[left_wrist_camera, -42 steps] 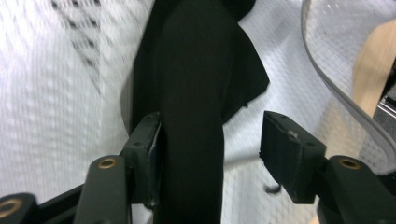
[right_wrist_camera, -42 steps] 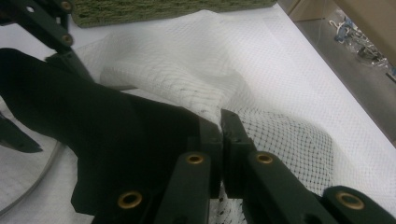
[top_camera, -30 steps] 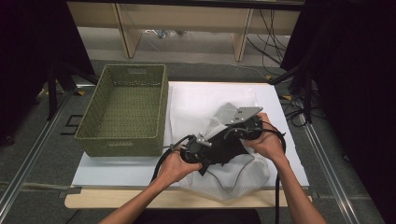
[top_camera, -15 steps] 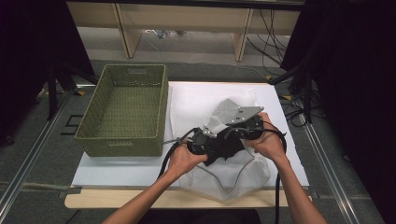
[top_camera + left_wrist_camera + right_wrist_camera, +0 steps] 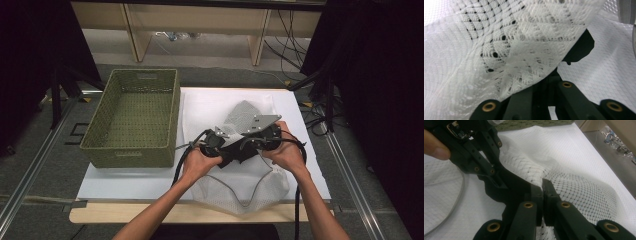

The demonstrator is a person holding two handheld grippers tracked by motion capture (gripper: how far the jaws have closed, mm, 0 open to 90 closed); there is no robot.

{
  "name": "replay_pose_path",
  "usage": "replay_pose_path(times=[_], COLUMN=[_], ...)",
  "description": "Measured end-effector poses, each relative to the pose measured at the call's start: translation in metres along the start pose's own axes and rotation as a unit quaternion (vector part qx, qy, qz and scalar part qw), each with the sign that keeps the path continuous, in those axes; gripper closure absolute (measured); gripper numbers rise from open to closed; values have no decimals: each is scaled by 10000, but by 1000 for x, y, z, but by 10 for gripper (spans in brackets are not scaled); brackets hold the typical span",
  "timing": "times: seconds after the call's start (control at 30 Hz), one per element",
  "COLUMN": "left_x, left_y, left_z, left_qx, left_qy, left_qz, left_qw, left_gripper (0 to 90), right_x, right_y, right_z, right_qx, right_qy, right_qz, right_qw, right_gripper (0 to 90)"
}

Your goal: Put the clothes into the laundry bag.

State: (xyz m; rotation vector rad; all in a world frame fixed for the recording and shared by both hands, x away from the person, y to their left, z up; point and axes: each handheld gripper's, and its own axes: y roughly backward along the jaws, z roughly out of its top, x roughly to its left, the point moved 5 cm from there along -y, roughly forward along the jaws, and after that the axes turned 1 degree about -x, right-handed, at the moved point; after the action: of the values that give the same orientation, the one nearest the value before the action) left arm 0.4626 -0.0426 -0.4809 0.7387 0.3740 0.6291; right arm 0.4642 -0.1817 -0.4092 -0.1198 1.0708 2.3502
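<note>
A white mesh bag (image 5: 247, 187) lies spread on the white table (image 5: 125, 182), one part of it bunched up between my hands. My right gripper (image 5: 542, 183) is shut on a raised fold of the mesh bag (image 5: 574, 187). My left gripper (image 5: 225, 149) sits just left of the right gripper (image 5: 247, 146), almost touching it. In the left gripper view the mesh bag (image 5: 519, 50) drapes over the closed jaws of the left gripper (image 5: 549, 77) and hides their tips. The left gripper's body (image 5: 481, 162) looms close in the right gripper view.
A green woven basket (image 5: 127, 150) stands on the table's left side, close to my left hand. A grey cord (image 5: 240, 192) runs inside the bag near the front edge. Cables (image 5: 177, 165) trail from both grippers. Bare table lies behind the bag.
My left hand and its gripper have moved right and up to meet the right gripper. The right gripper has stayed nearly still on the bunched mesh.
</note>
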Motion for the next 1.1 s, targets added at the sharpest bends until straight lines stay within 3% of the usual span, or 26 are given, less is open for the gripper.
replay_pose_path(times=[0.13, 0.17, 0.27, 0.37, 0.47, 0.5, 0.53, 0.57, 0.73, 0.77, 0.8, 0.83, 1.0, 1.03, 1.1], left_x=[-3, -3, -4, -5, -5, -5, -7, -9, -9, -7, -7, -9, -2, 0, 1], left_y=[4, 8, 15, 17, 22, 24, 24, 23, 13, 10, 10, 3, 0, -2, -3], left_z=[-4, -6, -10, -14, -19, -20, -20, -21, -18, -16, -16, -12, -5, -2, -1], left_qx=[-13, 92, 130, 108, 112, 183, 79, 136, 71, 156, 156, 2, -33, -57, -55], left_qy=[-47, -71, -169, -138, -233, -304, -292, -366, -350, -551, -551, -318, -252, -67, -48], left_qz=[-1, -54, 15, -28, 15, -88, -68, -96, -30, -13, -13, 42, 58, 7, 53], left_qw=[10000, 9999, 9998, 9998, 9997, 9993, 9995, 9992, 9994, 9984, 9984, 9995, 9997, 10000, 10000], left_gripper=[714, 714, 701, 671, 684, 712, 712, 760, 861, 866, 867, 868, 870, 871, 871], right_x=[0, 0, 1, 1, 3, 4, 4, 5, 6, 6, 6, 6, 6, 5, 4], right_y=[0, 0, 1, 2, 2, 1, 1, 1, 0, 1, 1, 1, 1, 1, 1], right_z=[0, 0, 0, 0, 0, 0, 0, 1, 2, 2, 2, 2, 1, 2, 2], right_qx=[-6, -7, 25, 25, 34, 35, 35, 34, 45, 43, 43, 47, 2, -24, -21], right_qy=[103, 103, 21, 25, 58, 74, 74, 82, 136, 137, 137, 105, 139, 141, 198], right_qz=[28, 24, 75, 64, 53, 22, 22, 45, 6, 10, 10, 68, 48, 25, 9], right_qw=[9999, 9999, 10000, 10000, 10000, 10000, 10000, 10000, 9999, 9999, 9999, 9999, 9999, 9999, 9998], right_gripper=[897, 897, 897, 897, 897, 897, 897, 897, 897, 898, 898, 897, 897, 897, 897])
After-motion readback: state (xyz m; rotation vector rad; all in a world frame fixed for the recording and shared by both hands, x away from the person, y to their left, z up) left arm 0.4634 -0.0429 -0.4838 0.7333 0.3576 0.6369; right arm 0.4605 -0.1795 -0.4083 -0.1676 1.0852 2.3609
